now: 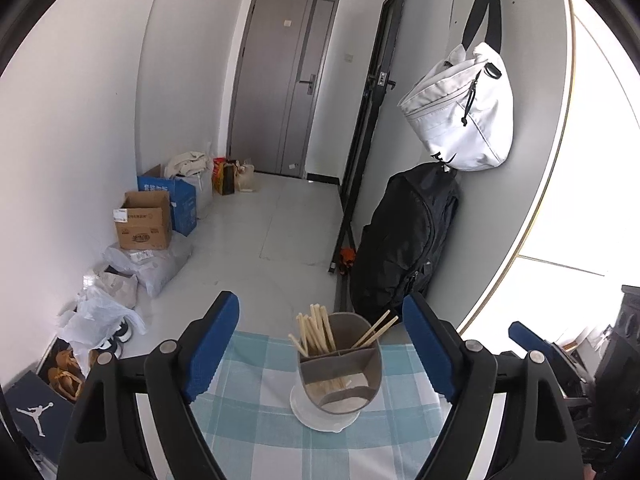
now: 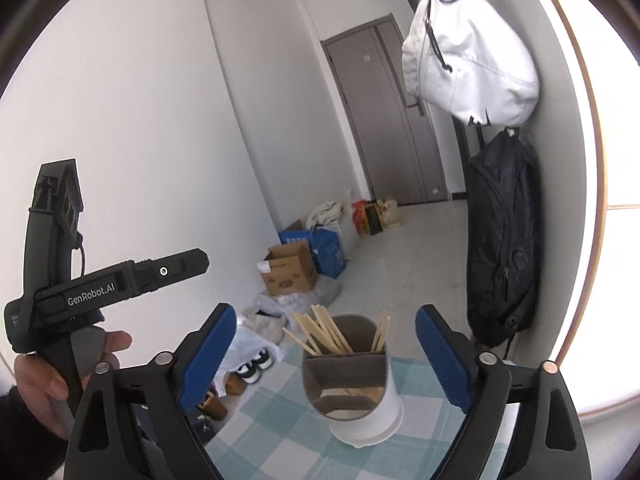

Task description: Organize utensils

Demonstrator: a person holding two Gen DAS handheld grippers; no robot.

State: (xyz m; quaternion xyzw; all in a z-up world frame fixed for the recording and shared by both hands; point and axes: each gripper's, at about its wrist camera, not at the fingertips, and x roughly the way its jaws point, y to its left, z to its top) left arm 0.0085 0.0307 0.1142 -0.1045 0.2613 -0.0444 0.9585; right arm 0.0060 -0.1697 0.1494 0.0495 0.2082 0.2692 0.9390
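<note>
Left gripper (image 1: 320,350) stands wide, blue pads apart, nothing between them. Right gripper (image 2: 325,354) is spread just as wide and equally empty. Out ahead of both sits the grey divided plastic utensil holder (image 1: 339,380) on its white round base (image 1: 316,416), on the blue-and-white checked tablecloth (image 1: 260,420). Pale wooden chopsticks (image 1: 314,330) fan out of the far-left compartment, a couple lean in the far-right one, apparently sorted. The near compartment looks free. On the left, a hand (image 2: 44,376) grips the other tool's handle.
</note>
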